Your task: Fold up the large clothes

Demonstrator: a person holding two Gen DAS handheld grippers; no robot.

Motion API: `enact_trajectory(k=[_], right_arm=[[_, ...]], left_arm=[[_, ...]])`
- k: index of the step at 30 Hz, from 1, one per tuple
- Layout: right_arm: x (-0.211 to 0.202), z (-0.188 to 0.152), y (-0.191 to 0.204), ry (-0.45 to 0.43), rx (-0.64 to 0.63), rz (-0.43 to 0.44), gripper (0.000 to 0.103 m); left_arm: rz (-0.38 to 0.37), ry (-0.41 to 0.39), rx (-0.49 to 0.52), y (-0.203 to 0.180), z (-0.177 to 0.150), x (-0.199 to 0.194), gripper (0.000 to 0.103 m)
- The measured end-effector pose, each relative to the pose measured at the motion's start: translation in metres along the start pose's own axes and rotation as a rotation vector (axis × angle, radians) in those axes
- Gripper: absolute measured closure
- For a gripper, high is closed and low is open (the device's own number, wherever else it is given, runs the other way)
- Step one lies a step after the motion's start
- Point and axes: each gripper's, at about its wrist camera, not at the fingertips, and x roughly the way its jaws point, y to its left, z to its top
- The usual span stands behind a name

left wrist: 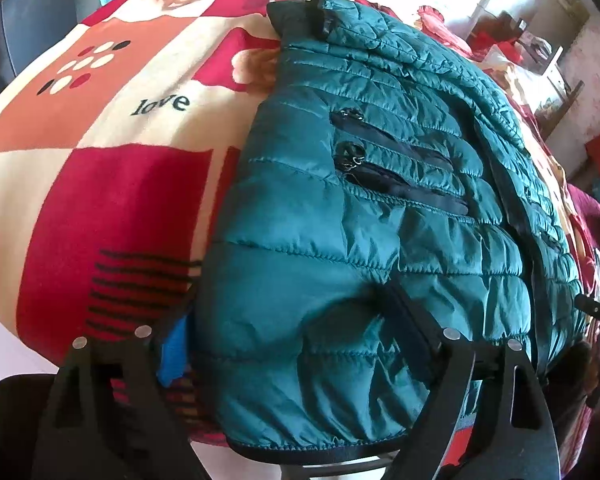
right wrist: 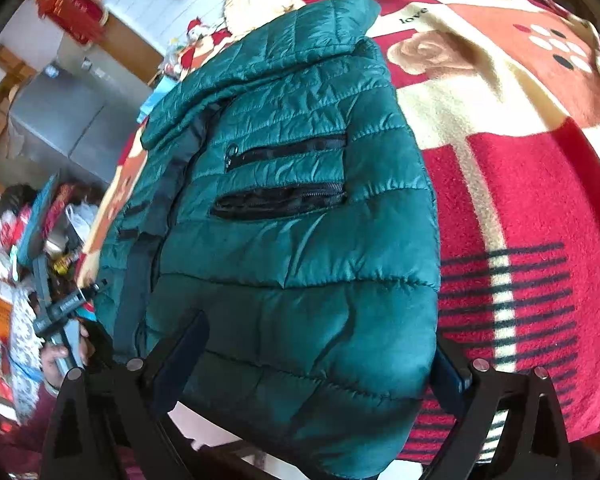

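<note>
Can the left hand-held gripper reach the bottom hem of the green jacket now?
Probably yes. The left hand-held gripper is open, and the jacket lies between its fingers, with the hem right below and nothing covering it.

The jacket (left wrist: 380, 208) fills the gap between both my tongs; its hem spreads across my left tongs (left wrist: 296, 312) and my right tongs (right wrist: 320, 344). To my left, bare blanket (left wrist: 112, 184) lies flat and free to pass over. In the right view, blanket (right wrist: 540, 200) is likewise open right of the jacket. Beyond the jacket's far edge, clutter (right wrist: 40, 240) crowds the way.
</note>
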Motion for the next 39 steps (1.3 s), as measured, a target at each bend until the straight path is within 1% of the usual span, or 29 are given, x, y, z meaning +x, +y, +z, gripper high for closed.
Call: enact_trajectory(k=[4,5,7,10,13,15,17,18,19,20,21,22,23,25,26,28,32,36,39], right_arm=[[0.002,-0.003,0.011,-0.006,-0.083,-0.073,0.031],[0.002,-0.002,0.013,-0.010,-0.093,-0.074,0.033],[0.001,-0.001,0.012,-0.014,-0.094,-0.062,0.041],[0.000,0.000,0.011,-0.019,-0.098,-0.044,0.043],[0.004,-0.001,0.006,-0.019,-0.096,-0.029,0.042],[0.003,-0.003,0.006,-0.027,-0.094,-0.025,0.042],[0.002,-0.003,0.007,-0.038,-0.101,-0.035,0.054],[0.000,-0.003,0.008,-0.051,-0.100,-0.042,0.065],[-0.002,-0.003,0.008,-0.059,-0.099,-0.045,0.071],[-0.005,-0.002,0.008,-0.069,-0.097,-0.044,0.072],[-0.008,-0.001,0.009,-0.081,-0.097,-0.037,0.074],[-0.011,0.000,0.011,-0.093,-0.099,-0.031,0.076],[-0.018,0.002,0.014,-0.117,-0.103,-0.013,0.077],[-0.029,0.008,0.017,-0.156,-0.104,0.017,0.078],[-0.038,0.012,0.019,-0.187,-0.102,0.035,0.078],[-0.047,0.020,0.023,-0.218,-0.105,0.056,0.079],[-0.060,0.039,0.034,-0.272,-0.126,0.060,0.080],[-0.069,0.056,0.042,-0.329,-0.133,0.056,0.081],[-0.077,0.076,0.046,-0.381,-0.132,0.044,0.081]], left_arm=[[0.006,0.010,0.016,-0.003,0.001,0.002,0.013],[0.005,0.012,0.019,-0.004,0.001,0.002,0.011],[0.001,0.023,0.032,-0.006,0.001,0.004,0.007],[0.005,0.042,0.067,-0.010,0.001,0.006,0.004],[0.004,0.049,0.071,-0.011,0.000,0.006,0.003],[0.003,0.037,0.067,-0.012,-0.002,0.003,0.011],[0.001,0.010,0.062,-0.012,-0.004,-0.002,0.045],[-0.008,-0.002,0.060,-0.011,-0.005,-0.006,0.055],[-0.013,-0.009,0.061,-0.011,-0.004,-0.009,0.066],[-0.012,-0.020,0.060,-0.010,-0.004,-0.012,0.075],[-0.018,-0.032,0.058,-0.010,-0.002,-0.016,0.078],[-0.028,-0.040,0.053,-0.009,-0.001,-0.019,0.084],[-0.043,-0.049,0.045,-0.009,0.002,-0.024,0.087],[-0.072,-0.073,0.039,-0.010,0.007,-0.035,0.088],[-0.078,-0.096,0.044,-0.012,0.011,-0.043,0.089],[-0.085,-0.135,0.050,-0.017,0.018,-0.054,0.089],[-0.118,-0.217,0.036,-0.022,0.037,-0.077,0.089],[-0.123,-0.270,0.023,-0.024,0.061,-0.086,0.089],[-0.136,-0.302,-0.002,-0.025,0.083,-0.090,0.089]])
